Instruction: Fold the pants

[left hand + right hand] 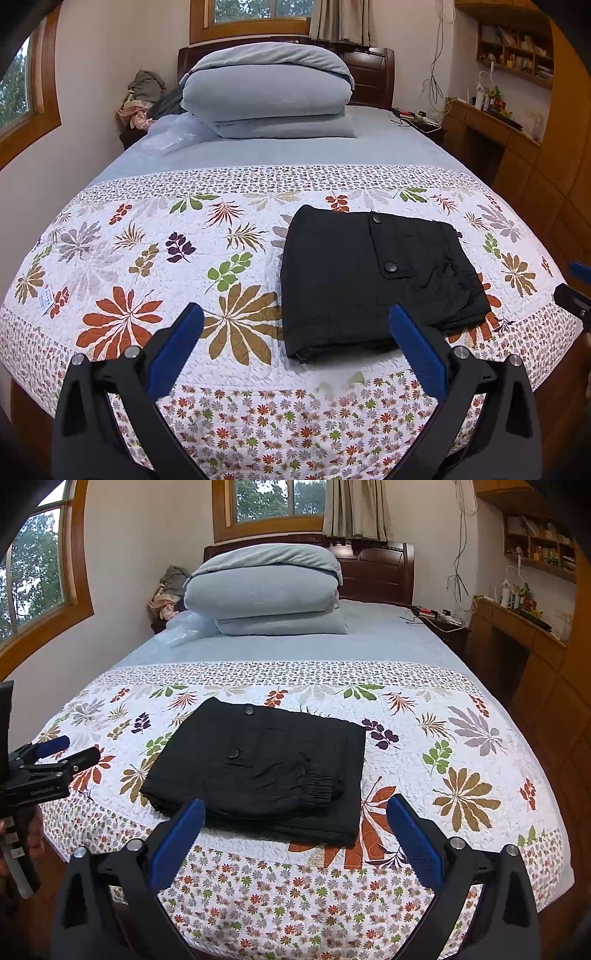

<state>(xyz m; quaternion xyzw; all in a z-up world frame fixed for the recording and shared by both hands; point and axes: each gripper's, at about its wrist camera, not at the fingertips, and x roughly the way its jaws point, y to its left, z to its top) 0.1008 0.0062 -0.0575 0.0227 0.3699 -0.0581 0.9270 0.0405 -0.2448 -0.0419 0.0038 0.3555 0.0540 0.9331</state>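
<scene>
The black pants [373, 280] lie folded into a compact rectangle on the floral quilt [155, 266], with two snap buttons on top. They also show in the right wrist view [266, 768], elastic cuff toward the near right. My left gripper [295, 314] is open and empty, held above the bed's foot edge, near the pants' near-left corner. My right gripper [295, 808] is open and empty, just short of the pants' near edge. The left gripper also shows at the left of the right wrist view [68, 751].
A stack of folded grey-blue bedding [266, 92] sits at the head of the bed by the dark headboard [373, 74]. A pile of clothes [142, 99] lies at the back left. A wooden desk and shelves [509, 122] stand to the right.
</scene>
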